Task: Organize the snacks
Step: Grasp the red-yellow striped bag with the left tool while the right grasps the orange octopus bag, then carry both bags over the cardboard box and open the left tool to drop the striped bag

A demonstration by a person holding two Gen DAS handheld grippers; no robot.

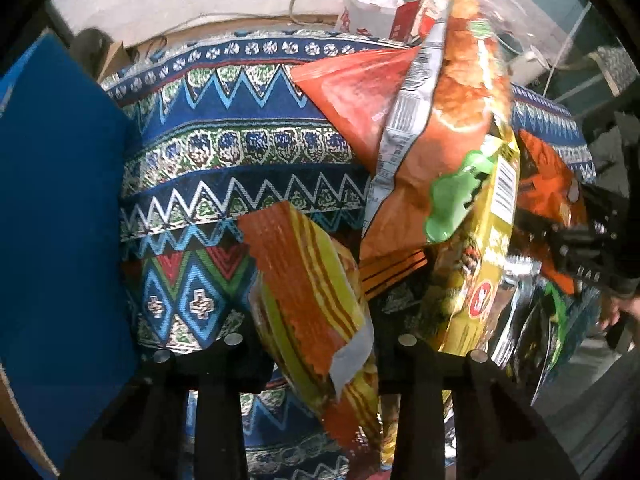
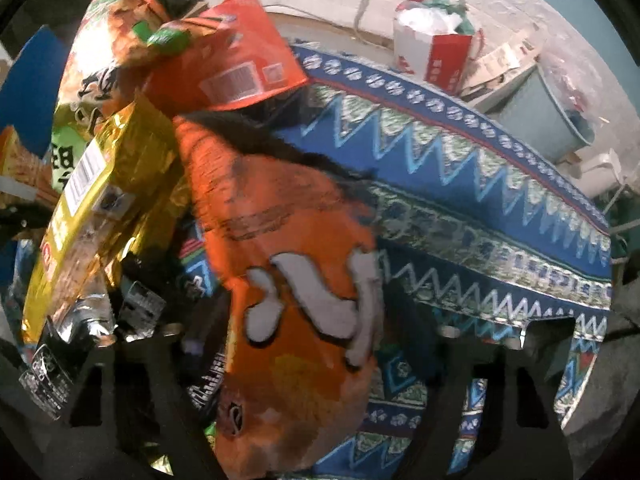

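Note:
In the left wrist view my left gripper [image 1: 316, 344] has a striped orange and yellow snack bag [image 1: 316, 300] between its wide-apart fingers, over the patterned cloth [image 1: 240, 152]. An orange chip bag [image 1: 452, 120], a yellow bag [image 1: 480, 264] and a red bag [image 1: 352, 88] stand in a heap to the right. In the right wrist view my right gripper [image 2: 308, 332] has a large orange bag [image 2: 296, 280] with white lettering between its fingers. The yellow bag [image 2: 100, 208] and an orange-red bag [image 2: 240, 64] lie to its left. Whether either gripper pinches its bag is not visible.
A blue board [image 1: 60, 220] stands at the left. A red and white box [image 2: 436, 48] and a grey bin [image 2: 548, 116] sit beyond the table's far edge. The cloth [image 2: 480, 200] to the right carries nothing. Silver and black packets [image 2: 60, 352] lie at lower left.

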